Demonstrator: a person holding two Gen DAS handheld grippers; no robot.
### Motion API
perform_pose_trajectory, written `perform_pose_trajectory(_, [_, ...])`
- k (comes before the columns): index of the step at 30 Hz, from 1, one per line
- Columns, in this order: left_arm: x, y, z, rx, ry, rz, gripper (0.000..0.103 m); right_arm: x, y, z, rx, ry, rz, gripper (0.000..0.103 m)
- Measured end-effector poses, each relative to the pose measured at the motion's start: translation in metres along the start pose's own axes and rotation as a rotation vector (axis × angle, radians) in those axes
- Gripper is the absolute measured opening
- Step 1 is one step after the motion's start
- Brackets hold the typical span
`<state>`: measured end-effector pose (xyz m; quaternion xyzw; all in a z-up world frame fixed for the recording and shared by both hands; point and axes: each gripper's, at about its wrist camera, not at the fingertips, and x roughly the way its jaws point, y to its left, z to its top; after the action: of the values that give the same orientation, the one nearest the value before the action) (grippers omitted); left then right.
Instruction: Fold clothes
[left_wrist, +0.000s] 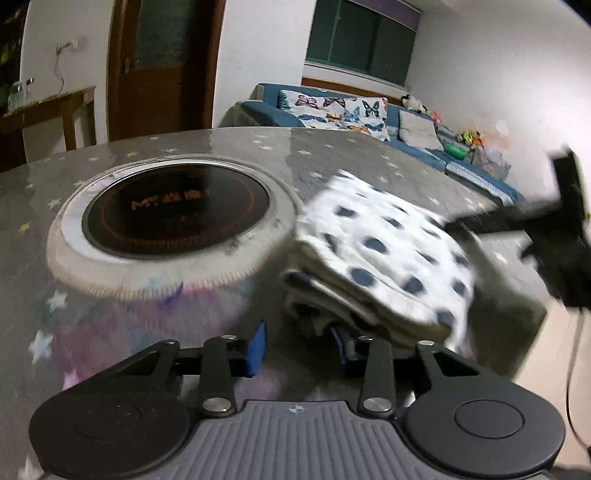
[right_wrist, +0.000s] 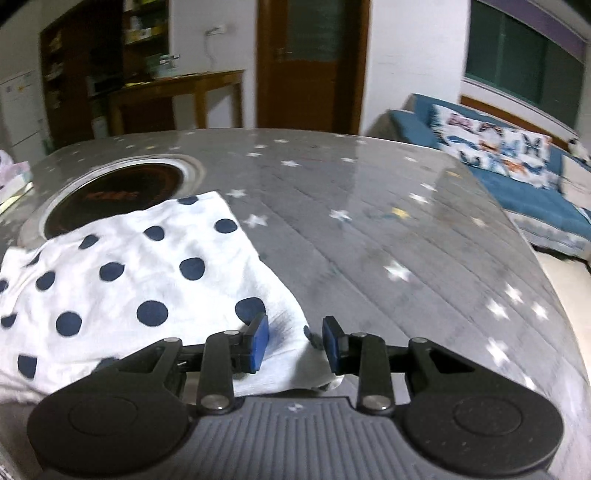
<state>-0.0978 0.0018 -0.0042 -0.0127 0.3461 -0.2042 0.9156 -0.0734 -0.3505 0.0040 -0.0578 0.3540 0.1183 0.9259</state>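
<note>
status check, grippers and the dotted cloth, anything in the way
Left gripper open, beside folded polka-dot cloth. Right gripper open over its corner, not pinching. Round cooktop close beside.

- The round black cooktop (left_wrist: 177, 208) set into the desk carries orange lettering at its middle; it seems to begin with "M", but blur leaves the rest unreadable.
- No other text can be read.
</note>
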Motion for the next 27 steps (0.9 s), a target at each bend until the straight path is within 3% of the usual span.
perform_pose_trajectory(6, [0.029,0.007,0.03,0.022,0.014,0.008,0.034,-0.027,0.0,-0.027,0.075,-0.019,-0.045,0.034])
perform_pose_trajectory(10, [0.036,0.012,0.04,0.022,0.036,0.003,0.037,-0.045,0.004,-0.03,0.037,-0.055,-0.06,0.038])
perform_pose_trajectory(12, [0.031,0.014,0.04,0.007,0.03,0.013,0.041,-0.052,0.012,-0.024,-0.006,-0.082,-0.035,0.045])
perform_pose_trajectory(14, [0.025,0.017,0.039,-0.014,0.018,0.026,0.052,-0.059,0.019,-0.017,-0.05,-0.109,-0.01,0.048])
perform_pose_trajectory(21, [-0.001,0.022,0.045,-0.134,-0.005,0.033,0.068,-0.06,0.086,0.003,-0.339,-0.147,0.171,0.057])
perform_pose_trajectory(23, [-0.005,0.017,0.048,-0.15,-0.01,0.024,0.077,-0.055,0.11,0.003,-0.433,-0.146,0.218,0.06])
perform_pose_trajectory(27, [-0.007,0.007,0.055,-0.185,-0.008,0.011,0.087,-0.045,0.154,-0.004,-0.619,-0.14,0.279,0.06])
